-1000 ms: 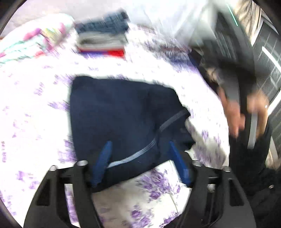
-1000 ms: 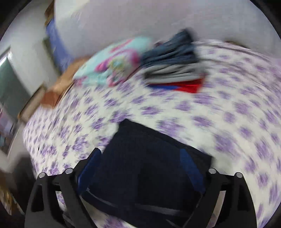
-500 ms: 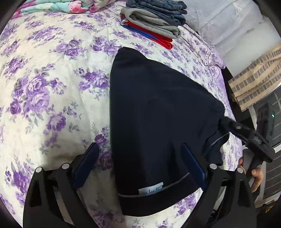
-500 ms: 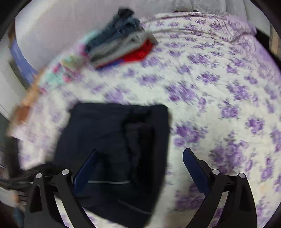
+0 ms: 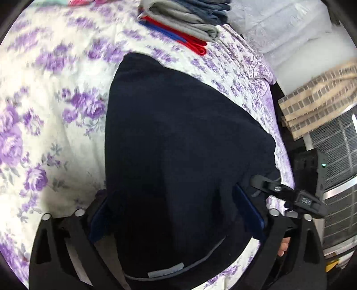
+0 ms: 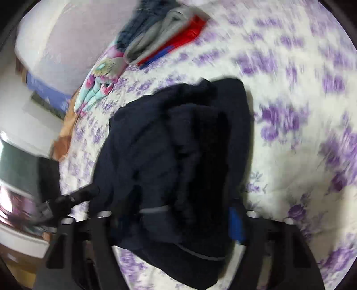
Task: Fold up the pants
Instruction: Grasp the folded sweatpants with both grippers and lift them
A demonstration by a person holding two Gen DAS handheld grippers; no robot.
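Here, folded navy pants (image 5: 178, 142) lie on the floral bed (image 5: 44, 111).
The left tool (image 5: 176, 212) and right tool (image 6: 176, 223) each sit spread wide, fingers straddling the bundle's near edge, gripping nothing. A stack of folded clothes (image 5: 185, 20) rests further back.

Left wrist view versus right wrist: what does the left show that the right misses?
Only the left wrist shows the white label at the pants' waistband and the brick-patterned cloth. Only the right wrist shows the colourful folded blanket and the bunched folds on top of the pants. Both show the navy pants, the stack of folded clothes and the floral bedspread.
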